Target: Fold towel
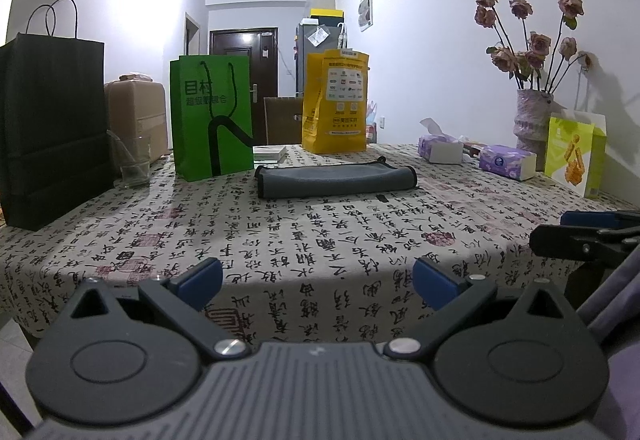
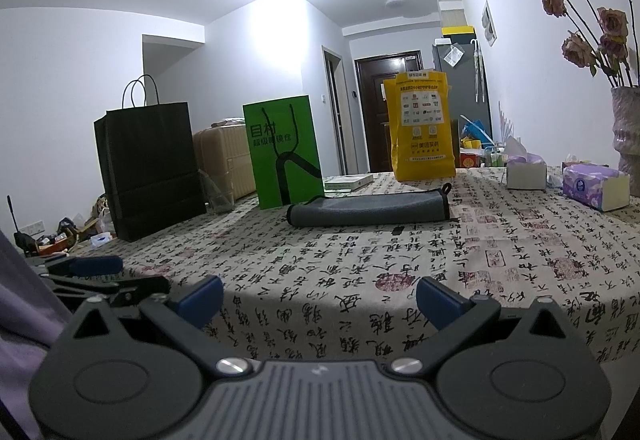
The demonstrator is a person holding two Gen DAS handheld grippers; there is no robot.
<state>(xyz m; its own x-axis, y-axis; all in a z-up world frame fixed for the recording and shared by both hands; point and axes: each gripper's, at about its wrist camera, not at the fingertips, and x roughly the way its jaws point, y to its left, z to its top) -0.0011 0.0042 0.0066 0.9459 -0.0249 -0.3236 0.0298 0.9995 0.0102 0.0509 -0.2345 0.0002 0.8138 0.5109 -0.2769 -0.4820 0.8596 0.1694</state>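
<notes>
A grey towel (image 1: 336, 181) with black edging lies folded flat near the far side of the table, on the calligraphy-print tablecloth (image 1: 320, 232). It also shows in the right wrist view (image 2: 368, 209). My left gripper (image 1: 318, 280) is open and empty, held at the table's near edge, well short of the towel. My right gripper (image 2: 320, 300) is open and empty, also at the near edge. The right gripper shows at the right of the left wrist view (image 1: 588, 236), and the left gripper shows at the left of the right wrist view (image 2: 96, 272).
Behind the towel stand a green bag (image 1: 212, 116), a yellow bag (image 1: 335, 102) and a black bag (image 1: 52, 128). A glass (image 1: 134, 160) sits at the left. Tissue boxes (image 1: 507, 160), a flower vase (image 1: 532, 124) and a yellow-green box (image 1: 576, 156) sit at the right.
</notes>
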